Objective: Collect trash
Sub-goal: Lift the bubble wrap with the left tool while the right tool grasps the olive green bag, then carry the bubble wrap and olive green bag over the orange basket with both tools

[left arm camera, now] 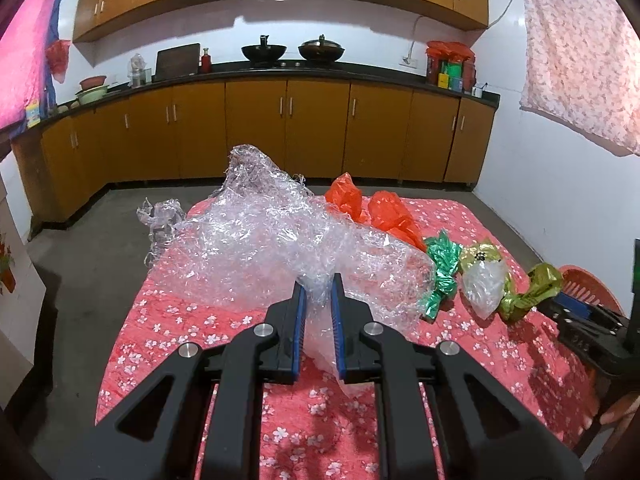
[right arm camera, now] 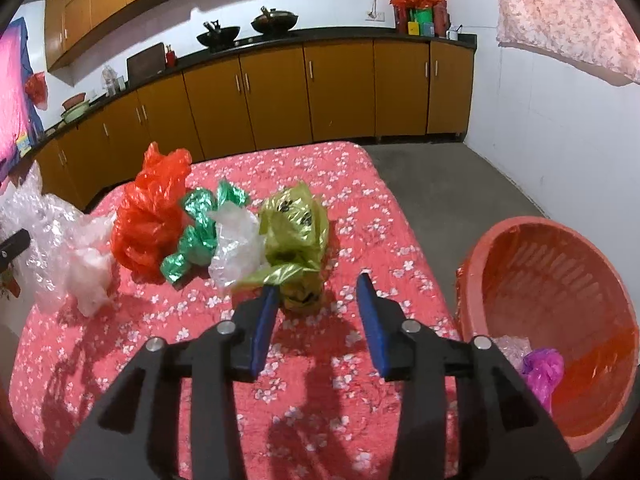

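Observation:
My left gripper (left arm camera: 318, 284) is shut on a big crumpled sheet of clear plastic wrap (left arm camera: 256, 240) that lies on the red floral tablecloth (left arm camera: 180, 320). My right gripper (right arm camera: 318, 284) stands open, and the lower end of a yellow-green plastic bag (right arm camera: 296, 224) sits between its fingertips, close to the left finger, with no pad pressing on it. Beside that bag lie a whitish clear bag (right arm camera: 236, 244), a green foil wrapper (right arm camera: 196, 236) and an orange plastic bag (right arm camera: 148, 216). The clear wrap (right arm camera: 60, 240) shows at the far left of the right wrist view.
An orange slotted basket (right arm camera: 480, 248) stands off the table's right edge, holding a purple bag (right arm camera: 544, 368) and some clear plastic. Brown kitchen cabinets (left arm camera: 320, 132) line the far wall beyond grey floor. A hand (left arm camera: 616, 412) shows at the lower right.

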`<action>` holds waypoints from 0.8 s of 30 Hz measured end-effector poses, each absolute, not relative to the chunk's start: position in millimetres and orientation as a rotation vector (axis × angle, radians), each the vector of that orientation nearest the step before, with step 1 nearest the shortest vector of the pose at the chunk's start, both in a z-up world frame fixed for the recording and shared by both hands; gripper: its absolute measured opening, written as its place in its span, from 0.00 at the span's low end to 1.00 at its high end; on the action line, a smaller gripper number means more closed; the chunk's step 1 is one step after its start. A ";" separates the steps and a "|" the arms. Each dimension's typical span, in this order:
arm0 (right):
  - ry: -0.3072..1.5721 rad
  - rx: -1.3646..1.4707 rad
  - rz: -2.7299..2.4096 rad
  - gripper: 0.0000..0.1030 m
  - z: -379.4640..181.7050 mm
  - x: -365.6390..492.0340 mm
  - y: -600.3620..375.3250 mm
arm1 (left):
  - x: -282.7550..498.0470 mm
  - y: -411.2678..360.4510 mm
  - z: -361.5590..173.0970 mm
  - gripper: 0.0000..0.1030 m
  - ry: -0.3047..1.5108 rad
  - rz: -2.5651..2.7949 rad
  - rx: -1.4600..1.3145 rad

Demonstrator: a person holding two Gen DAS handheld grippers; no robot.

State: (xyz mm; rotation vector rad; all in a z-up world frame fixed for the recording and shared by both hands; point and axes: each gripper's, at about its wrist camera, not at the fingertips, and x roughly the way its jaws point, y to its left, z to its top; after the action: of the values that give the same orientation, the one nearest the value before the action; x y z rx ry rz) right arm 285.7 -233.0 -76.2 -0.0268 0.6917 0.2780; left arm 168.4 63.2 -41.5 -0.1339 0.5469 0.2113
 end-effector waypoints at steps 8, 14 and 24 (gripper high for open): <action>0.677 -0.105 0.301 0.20 -81.2 300.0 -204.3 | 172.7 55.3 -42.8 0.12 0.551 0.201 -0.118; 0.683 -0.067 0.321 0.06 -75.1 298.8 -210.4 | 170.8 48.1 -40.4 0.12 0.546 0.186 -0.115; 0.606 -0.056 0.310 0.06 -34.5 260.7 -239.4 | 158.4 33.0 -29.4 0.12 0.523 0.140 -0.101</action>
State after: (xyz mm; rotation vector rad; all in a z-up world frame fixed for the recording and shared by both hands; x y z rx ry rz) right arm 260.7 -239.4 -34.5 -0.0564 0.6062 0.3101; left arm 158.3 33.0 -29.4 -0.1006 0.5226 0.1396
